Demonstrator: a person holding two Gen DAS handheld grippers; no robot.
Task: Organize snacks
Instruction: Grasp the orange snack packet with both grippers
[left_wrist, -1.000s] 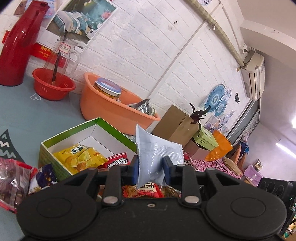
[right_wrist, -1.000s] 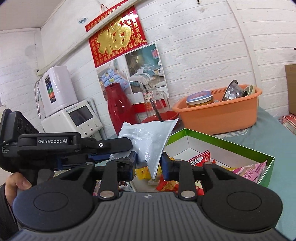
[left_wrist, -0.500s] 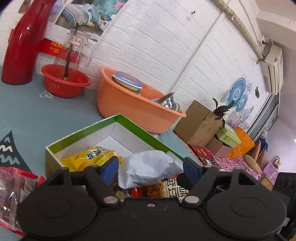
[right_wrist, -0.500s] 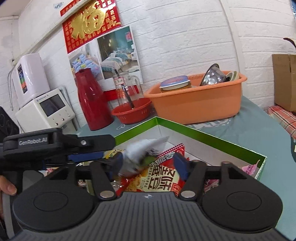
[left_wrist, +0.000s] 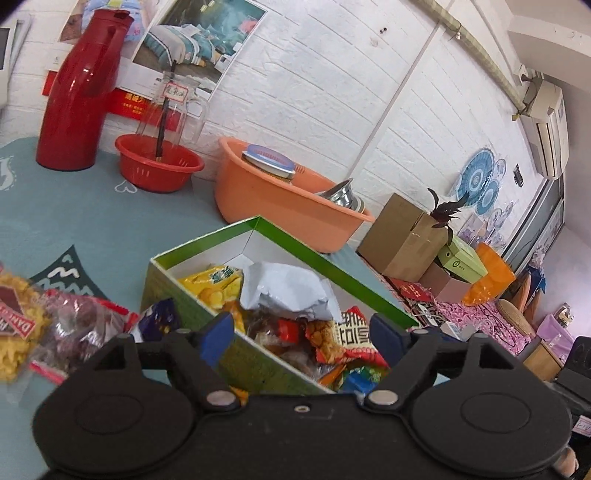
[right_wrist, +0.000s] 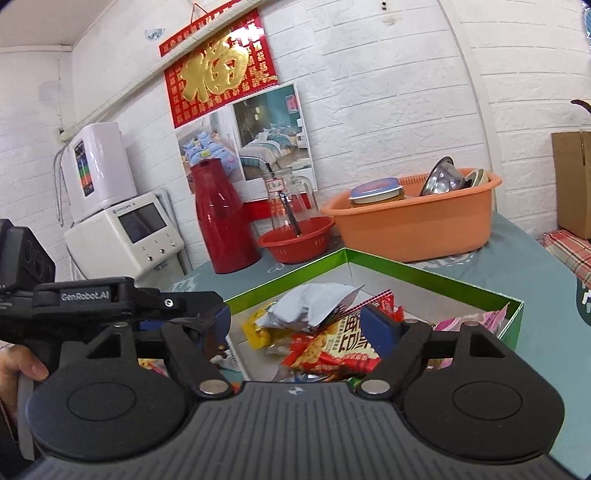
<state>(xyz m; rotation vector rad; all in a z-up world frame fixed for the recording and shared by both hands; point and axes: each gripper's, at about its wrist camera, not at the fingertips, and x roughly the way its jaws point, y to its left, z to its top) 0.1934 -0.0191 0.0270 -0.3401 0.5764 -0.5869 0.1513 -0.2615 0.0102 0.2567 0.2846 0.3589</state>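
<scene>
A silver-white snack pouch (left_wrist: 291, 291) lies crumpled on top of other snack packets inside the green box (left_wrist: 295, 240); it also shows in the right wrist view (right_wrist: 310, 308). My left gripper (left_wrist: 301, 338) is open and empty just above the box's near wall. My right gripper (right_wrist: 299, 326) is open and empty over the box (right_wrist: 424, 275). A yellow chip bag (left_wrist: 212, 284) and a red packet (right_wrist: 343, 343) lie in the box. Loose snack bags (left_wrist: 55, 325) lie on the table left of the box.
An orange basin (left_wrist: 280, 203) with a jar and metal bowl stands behind the box. A red basket (left_wrist: 159, 166) and red thermos (left_wrist: 77, 92) stand at the back left. White appliances (right_wrist: 122, 236) sit at the far left. A cardboard box (left_wrist: 402, 236) is at the right.
Both grippers held the silver pouch a second ago, then opened. The pouch dropped into the green box and now lies on the other snacks.
</scene>
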